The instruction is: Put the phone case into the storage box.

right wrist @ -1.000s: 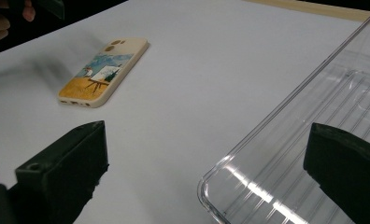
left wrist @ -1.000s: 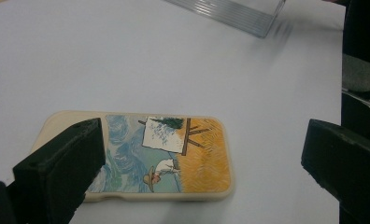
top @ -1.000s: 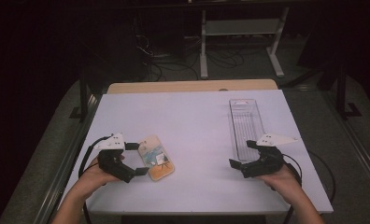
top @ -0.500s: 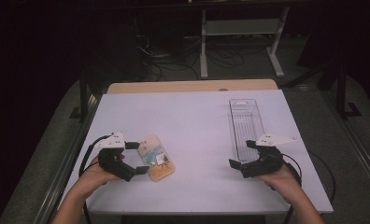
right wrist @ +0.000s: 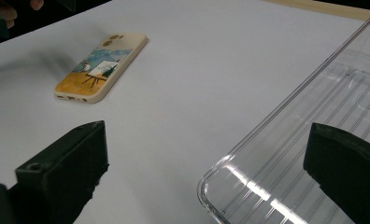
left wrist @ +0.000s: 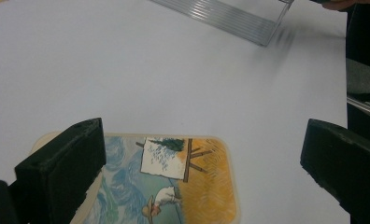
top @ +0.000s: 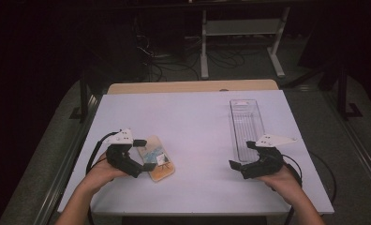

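A phone case (top: 158, 160) with a painted picture of blue sky, an orange field and an easel lies flat on the white table (top: 193, 122). My left gripper (top: 144, 153) is open at its left side. In the left gripper view the phone case (left wrist: 174, 182) lies low between the wide-apart jaws of that gripper (left wrist: 204, 140), and the left jaw overlaps its edge. My right gripper (top: 240, 155) is open and holds nothing, beside the near end of a clear plastic tray (top: 247, 124). From the right gripper (right wrist: 206, 133) the tray corner (right wrist: 309, 140) is close and the phone case (right wrist: 101, 67) lies farther off.
The long, ribbed clear tray stands lengthwise on the right half of the table. A wooden strip (top: 193, 87) runs along the table's far edge. Beyond it are a dark floor, cables and a metal stand (top: 240, 33). Cables trail from both grippers.
My left gripper has edged a little to the right, closer to the phone case. The phone case, the tray and the right gripper have stayed in place.
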`<state>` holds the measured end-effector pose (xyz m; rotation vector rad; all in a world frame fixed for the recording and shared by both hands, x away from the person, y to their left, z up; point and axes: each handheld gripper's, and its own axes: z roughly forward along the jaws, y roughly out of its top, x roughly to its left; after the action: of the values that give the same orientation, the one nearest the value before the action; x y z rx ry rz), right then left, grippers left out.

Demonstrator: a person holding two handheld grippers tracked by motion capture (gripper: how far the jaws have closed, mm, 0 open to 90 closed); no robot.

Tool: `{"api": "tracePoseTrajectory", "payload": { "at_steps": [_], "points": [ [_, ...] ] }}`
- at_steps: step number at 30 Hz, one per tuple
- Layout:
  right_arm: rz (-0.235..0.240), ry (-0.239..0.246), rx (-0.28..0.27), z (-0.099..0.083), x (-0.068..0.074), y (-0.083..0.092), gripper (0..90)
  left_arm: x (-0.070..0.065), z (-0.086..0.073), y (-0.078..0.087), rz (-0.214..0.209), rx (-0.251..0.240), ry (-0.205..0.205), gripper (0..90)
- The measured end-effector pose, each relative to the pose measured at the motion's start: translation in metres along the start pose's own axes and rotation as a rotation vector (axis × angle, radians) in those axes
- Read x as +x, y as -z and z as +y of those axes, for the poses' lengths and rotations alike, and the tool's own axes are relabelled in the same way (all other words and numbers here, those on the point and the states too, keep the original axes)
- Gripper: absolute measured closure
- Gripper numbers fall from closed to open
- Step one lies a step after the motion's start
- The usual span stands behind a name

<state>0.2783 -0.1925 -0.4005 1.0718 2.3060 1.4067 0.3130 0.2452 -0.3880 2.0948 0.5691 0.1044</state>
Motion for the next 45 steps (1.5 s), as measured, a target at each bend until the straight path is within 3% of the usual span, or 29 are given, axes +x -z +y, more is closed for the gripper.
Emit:
{"api": "tracePoseTrajectory", "payload": {
  "at_steps": [13,27,29,36,45],
  "points": [
    [0.004,-0.002,0.003,0.000,0.000,0.000,0.0,0.001,0.011,-0.020,-0.022,0.018,0.001,14.8],
    [0.006,-0.003,0.002,0.000,-0.001,0.000,0.0,0.000,0.016,-0.046,-0.023,0.064,-0.004,45.3],
    [0.007,-0.004,0.002,0.000,0.000,0.000,0.0,0.000,0.016,-0.051,-0.019,0.079,-0.002,54.6],
    [0.007,-0.003,0.004,0.000,-0.001,0.000,0.0,-0.003,0.014,-0.062,-0.011,0.086,0.022,68.8],
    [0.007,0.003,0.005,0.000,0.000,0.000,0.0,-0.006,0.012,-0.073,-0.011,0.142,0.019,87.1]
  ]
}}
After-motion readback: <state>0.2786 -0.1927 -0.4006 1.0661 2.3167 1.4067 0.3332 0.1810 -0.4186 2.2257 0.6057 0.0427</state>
